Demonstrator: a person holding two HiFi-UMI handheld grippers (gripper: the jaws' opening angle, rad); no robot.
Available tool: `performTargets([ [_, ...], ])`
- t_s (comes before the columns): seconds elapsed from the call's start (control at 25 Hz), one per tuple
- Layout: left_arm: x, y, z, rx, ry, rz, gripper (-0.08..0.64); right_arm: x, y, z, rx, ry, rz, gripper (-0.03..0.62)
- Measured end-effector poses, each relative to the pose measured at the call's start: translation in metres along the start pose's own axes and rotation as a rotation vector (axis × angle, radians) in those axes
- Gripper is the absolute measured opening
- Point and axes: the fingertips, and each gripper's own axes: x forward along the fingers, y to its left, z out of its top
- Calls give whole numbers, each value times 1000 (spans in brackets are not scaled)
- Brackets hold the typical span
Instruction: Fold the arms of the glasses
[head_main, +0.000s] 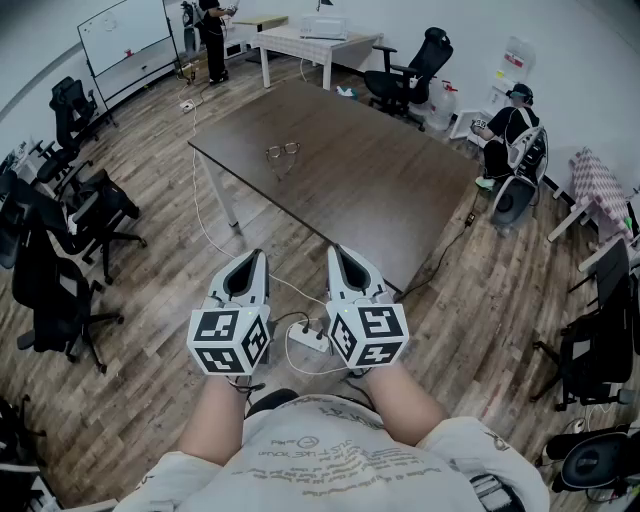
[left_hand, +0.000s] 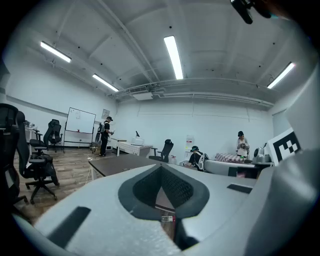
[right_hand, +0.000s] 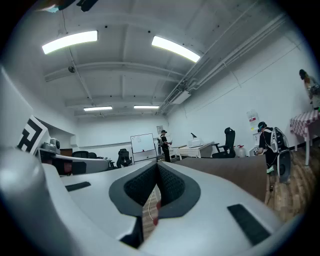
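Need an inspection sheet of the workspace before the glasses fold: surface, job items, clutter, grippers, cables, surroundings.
Surface: dark table, only the glasses on it.
Job's things: glasses on the table's far-left part; arms too small to judge.
Clutter: nothing seen on the table.
Grippers: left gripper and right gripper short of the table, jaws shut, empty.
Cables: white cable across the floor to a power strip; black cable beside the table's right corner.
Surroundings: office chairs, whiteboard, seated person.

Dk brown table (head_main: 400, 200), dk glasses (head_main: 283, 151), wood-grain floor (head_main: 150, 380)

Matt dark wood-look table top (head_main: 400, 200), grey-brown wood-plank floor (head_main: 150, 330), thin wire-like glasses (head_main: 283, 151)
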Motion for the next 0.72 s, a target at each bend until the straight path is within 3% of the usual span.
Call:
performTargets([
  [0.72,47,43,-11,-37,24,5,12,63,8,-15,-37,23,63,14],
])
